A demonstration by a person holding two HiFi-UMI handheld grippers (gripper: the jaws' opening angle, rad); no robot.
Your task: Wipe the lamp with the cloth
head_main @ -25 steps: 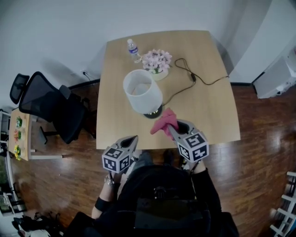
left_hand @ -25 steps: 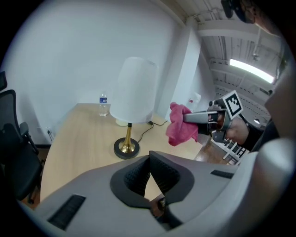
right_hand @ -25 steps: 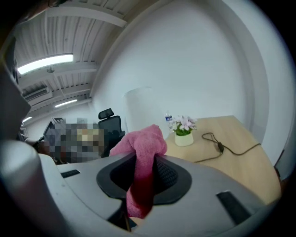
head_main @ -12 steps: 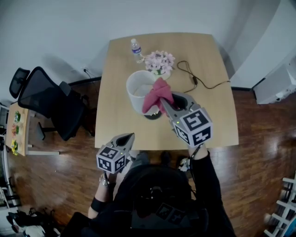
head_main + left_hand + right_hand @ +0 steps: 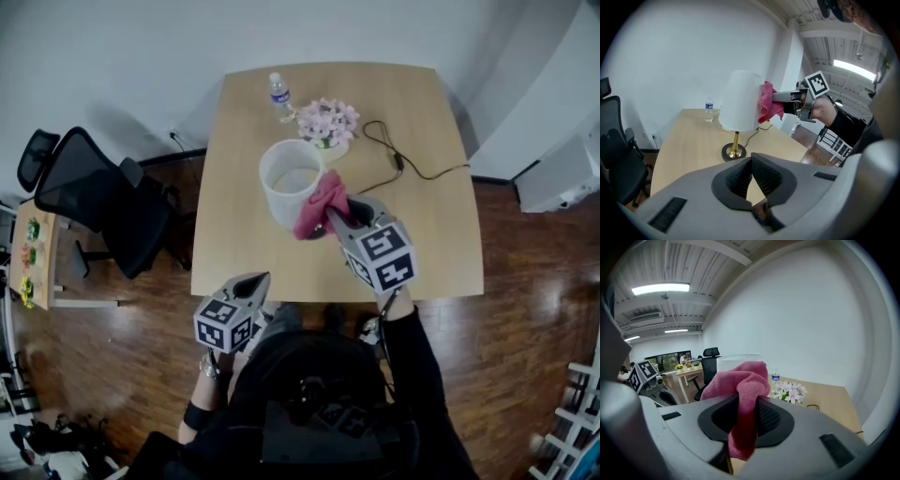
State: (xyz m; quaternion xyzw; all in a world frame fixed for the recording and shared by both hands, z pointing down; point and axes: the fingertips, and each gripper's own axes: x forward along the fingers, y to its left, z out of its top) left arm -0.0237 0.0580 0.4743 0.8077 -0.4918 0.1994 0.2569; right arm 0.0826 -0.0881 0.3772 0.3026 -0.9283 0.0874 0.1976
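Note:
The lamp stands mid-table with a white shade [image 5: 291,183] [image 5: 739,107] on a brass stem [image 5: 736,144] and a dark round base [image 5: 732,153]. My right gripper [image 5: 334,219] [image 5: 746,417] is shut on a pink cloth [image 5: 319,204] [image 5: 740,390], which bunches out past its fingertips. In the left gripper view the cloth [image 5: 768,105] lies against the shade's right side, with the right gripper [image 5: 788,97] behind it. Part of the shade [image 5: 733,363] shows behind the cloth. My left gripper [image 5: 256,281] [image 5: 751,174] is shut and empty, off the table's front edge.
On the wooden table [image 5: 422,253] behind the lamp are a water bottle [image 5: 278,96] and a pot of pale flowers [image 5: 327,122]. The lamp's black cable [image 5: 405,165] runs to the right. A black office chair [image 5: 103,202] stands left of the table and a white cabinet [image 5: 562,159] to the right.
My right gripper has risen with the cloth from near the table's front edge, past the shade's rim, to the shade's right side. The left gripper has stayed put.

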